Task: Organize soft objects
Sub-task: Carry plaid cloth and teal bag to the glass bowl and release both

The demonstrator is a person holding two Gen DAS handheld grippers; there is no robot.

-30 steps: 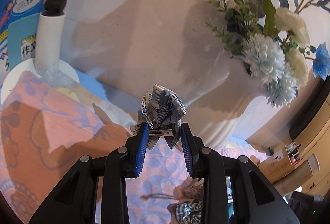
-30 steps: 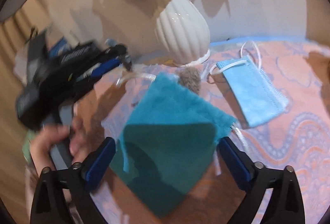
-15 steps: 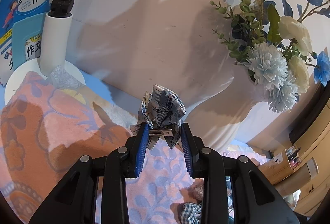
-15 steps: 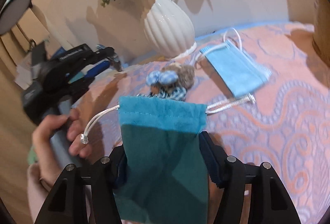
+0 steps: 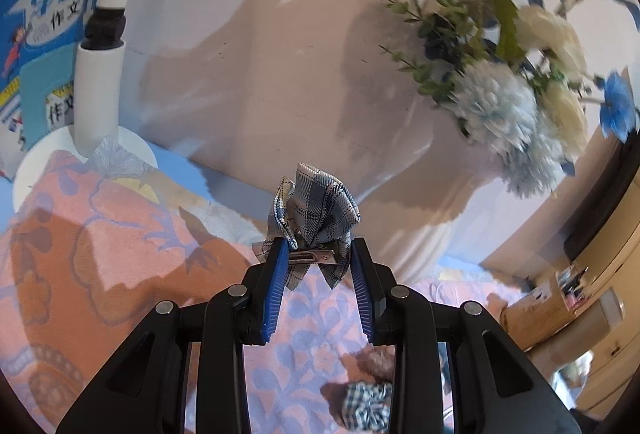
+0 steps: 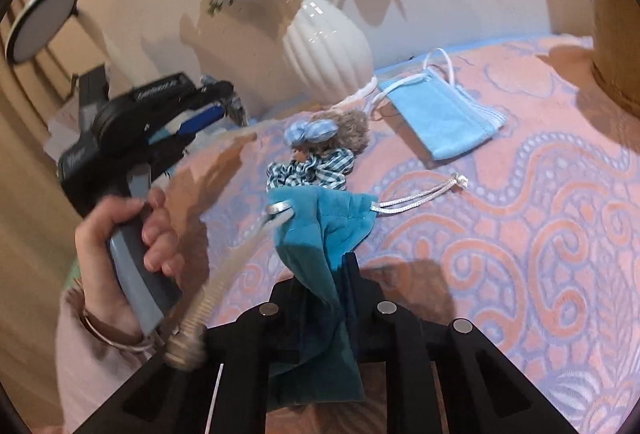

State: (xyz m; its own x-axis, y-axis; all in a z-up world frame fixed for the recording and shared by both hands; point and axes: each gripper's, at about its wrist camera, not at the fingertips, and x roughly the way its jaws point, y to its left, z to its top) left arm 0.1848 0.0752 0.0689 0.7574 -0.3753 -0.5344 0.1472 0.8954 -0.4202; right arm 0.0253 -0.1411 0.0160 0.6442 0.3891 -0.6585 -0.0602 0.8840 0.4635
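The teal drawstring pouch [image 6: 320, 234] hung bunched between the right gripper [image 6: 326, 266], whose jaws had just been closing and now pinched the cloth tight. Its silver cords trailed to either side over the orange-and-lilac patterned cloth [image 6: 520, 234]. Beyond it lay a checked scrunchie [image 6: 316, 170], a blue face mask [image 6: 444, 122] and a white ribbed vase [image 6: 328, 54]. The left gripper [image 5: 318, 258], held in a hand [image 6: 124, 250], was clamped on a plaid bow hair clip [image 5: 316, 214], lifted above the cloth.
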